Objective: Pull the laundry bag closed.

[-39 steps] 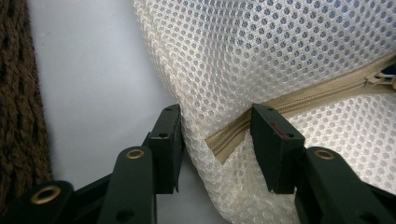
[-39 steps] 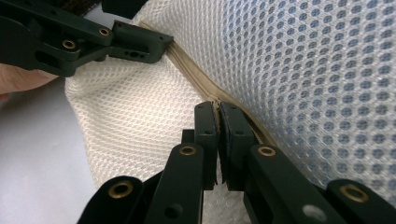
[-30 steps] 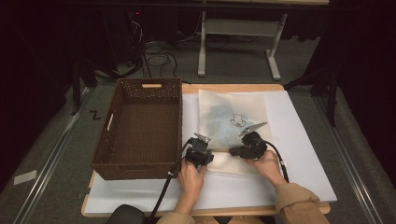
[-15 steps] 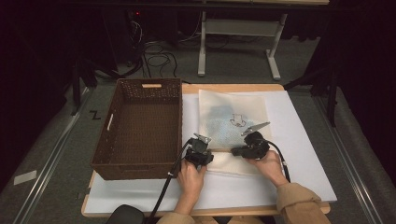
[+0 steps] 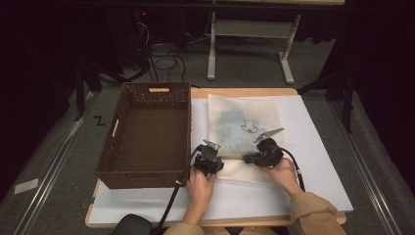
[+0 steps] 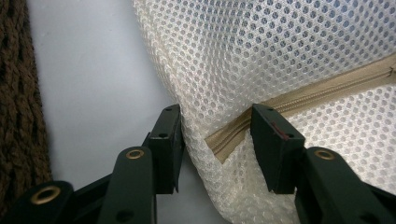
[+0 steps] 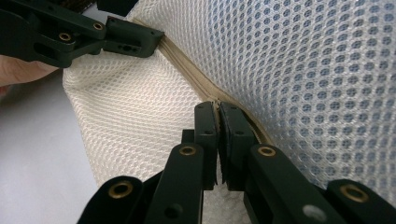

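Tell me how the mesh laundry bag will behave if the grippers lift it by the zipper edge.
The mesh bag will probably sag and drape: it lies flat and already bunches between the left gripper's open jaws. It looks light, thin netting with something bluish inside. The right gripper, shut on the zipper, likely holds firm there, though the open weave may stretch.

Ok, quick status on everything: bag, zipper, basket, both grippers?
Mesh bag: flat on the white mat, something pale blue inside.
Zipper: shut along the stretch in view.
Basket: upright, empty, left of the bag.
Left gripper: open, jaws astride the bag's corner at the zipper end.
Right gripper: shut on the zipper.
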